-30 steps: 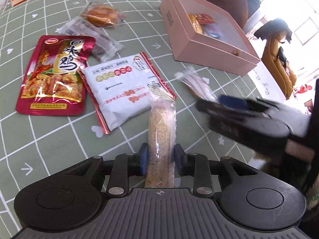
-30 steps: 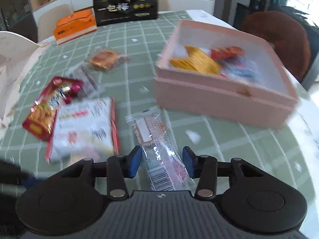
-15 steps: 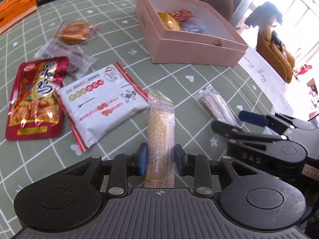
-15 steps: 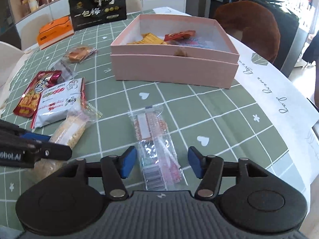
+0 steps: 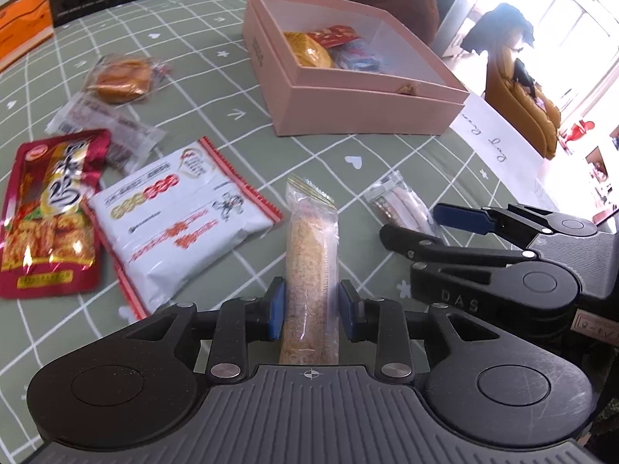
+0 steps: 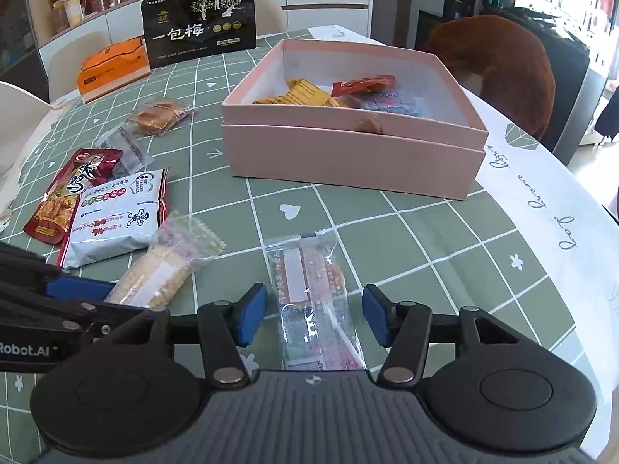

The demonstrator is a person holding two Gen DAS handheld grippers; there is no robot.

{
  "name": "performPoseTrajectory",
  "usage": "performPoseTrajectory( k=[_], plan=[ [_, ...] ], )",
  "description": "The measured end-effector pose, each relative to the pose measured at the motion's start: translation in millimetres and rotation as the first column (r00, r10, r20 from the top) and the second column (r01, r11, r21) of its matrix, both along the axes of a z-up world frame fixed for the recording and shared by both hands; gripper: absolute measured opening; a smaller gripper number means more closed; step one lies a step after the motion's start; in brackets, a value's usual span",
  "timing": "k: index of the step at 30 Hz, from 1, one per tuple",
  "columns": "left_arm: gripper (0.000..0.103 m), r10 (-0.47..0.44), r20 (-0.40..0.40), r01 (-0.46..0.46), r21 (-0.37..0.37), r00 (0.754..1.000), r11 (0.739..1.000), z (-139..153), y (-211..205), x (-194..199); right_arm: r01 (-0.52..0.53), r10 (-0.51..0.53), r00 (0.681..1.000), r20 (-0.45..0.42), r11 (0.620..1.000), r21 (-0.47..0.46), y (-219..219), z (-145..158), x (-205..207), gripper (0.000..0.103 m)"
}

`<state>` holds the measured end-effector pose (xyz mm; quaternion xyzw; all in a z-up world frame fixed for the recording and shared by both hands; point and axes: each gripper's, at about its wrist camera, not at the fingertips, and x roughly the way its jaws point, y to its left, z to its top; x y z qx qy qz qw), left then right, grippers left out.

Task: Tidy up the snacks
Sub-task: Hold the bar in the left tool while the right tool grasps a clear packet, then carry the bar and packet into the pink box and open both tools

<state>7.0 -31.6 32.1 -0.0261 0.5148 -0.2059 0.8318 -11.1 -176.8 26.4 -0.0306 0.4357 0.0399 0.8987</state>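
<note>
My left gripper (image 5: 311, 307) is shut on a long clear-wrapped crumbly snack bar (image 5: 311, 255), also seen in the right wrist view (image 6: 154, 276). My right gripper (image 6: 314, 319) is open, its jaws on either side of a clear packet with red print (image 6: 315, 290) lying on the table; the packet also shows in the left wrist view (image 5: 400, 203). The pink box (image 6: 348, 154) stands ahead and holds several snacks. A white packet (image 5: 182, 208), a red packet (image 5: 50, 208), a round cake in clear wrap (image 5: 122, 79) and a clear-wrapped dark snack (image 5: 104, 125) lie to the left.
A green checked tablecloth (image 6: 425, 239) covers the table. A black bag (image 6: 199, 21) and an orange box (image 6: 112, 65) stand at the far edge. A white table runner (image 6: 549, 193) lies on the right. A brown chair (image 6: 503, 62) stands behind the box.
Both grippers have pulled back from the box. My right gripper has opened wider around the clear packet. My left gripper keeps its hold on the snack bar.
</note>
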Motion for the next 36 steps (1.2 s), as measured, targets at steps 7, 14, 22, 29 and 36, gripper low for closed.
performPoseTrajectory(
  k=[7, 14, 22, 29, 36],
  plan=[
    [0.034, -0.038, 0.017, 0.038, 0.036, 0.999, 0.999, 0.7, -14.3, 5.1, 0.007, -0.007, 1.0, 0.007, 1.0, 0.004, -2.8, 0.0, 2.1, 0.048],
    [0.034, -0.048, 0.038, 0.046, 0.036, 0.998, 0.998, -0.1, -17.9, 4.8, 0.057, -0.056, 0.998, -0.029, 0.997, 0.054, -23.5, 7.4, -15.1, 0.037],
    [0.032, 0.03, 0.016, -0.03, -0.008, 0.999, 1.0, -0.7, -10.3, 4.7, 0.114, -0.115, 0.993, 0.007, 0.992, 0.061, -46.6, 28.0, -40.5, 0.037],
    [0.032, 0.06, 0.301, 0.001, -0.198, 0.952, 0.98, 87.4, -13.1, 15.7, 0.1, -0.11, 0.987, 0.118, 0.991, 0.087, -62.2, 75.4, -41.2, 0.037],
    [0.032, 0.099, 0.363, -0.009, -0.243, 0.926, 0.97, 147.5, -38.8, 126.0, 0.056, -0.067, 0.965, 0.253, 0.997, 0.05, -71.2, 152.5, 8.5, 0.037]
  ],
)
